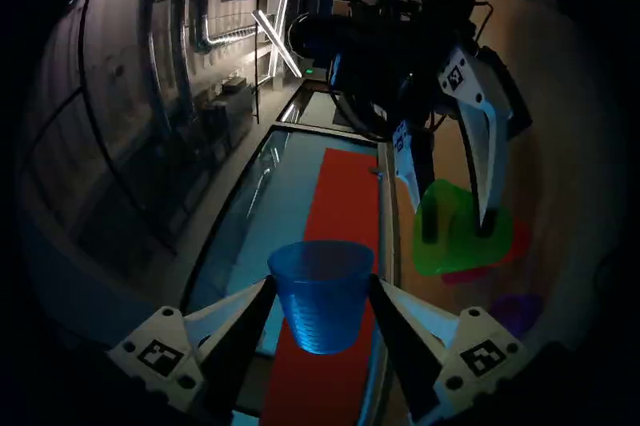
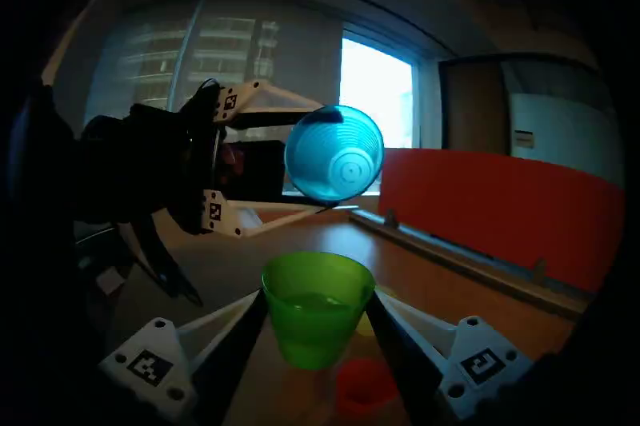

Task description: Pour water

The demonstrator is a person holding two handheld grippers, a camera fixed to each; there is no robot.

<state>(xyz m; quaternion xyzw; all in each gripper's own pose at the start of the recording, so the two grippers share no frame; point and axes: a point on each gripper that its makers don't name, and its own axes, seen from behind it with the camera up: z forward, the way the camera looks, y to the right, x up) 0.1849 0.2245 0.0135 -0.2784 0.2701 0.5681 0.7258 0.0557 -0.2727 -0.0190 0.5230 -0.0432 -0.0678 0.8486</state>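
Observation:
In the left gripper view my left gripper is shut on a translucent blue cup. The right gripper reaches in from the upper right, shut on a green cup. In the right gripper view that green cup stands upright between my right gripper's fingers, with clear liquid in it. Above and behind it the left gripper, rolled onto its side, holds the blue cup tipped sideways, one round end facing this camera. The two cups are apart.
A wooden table runs under both grippers, with a red divider panel along its far edge. A small red cup stands just below the green cup. A purple cup sits nearby on the table. Windows lie behind.

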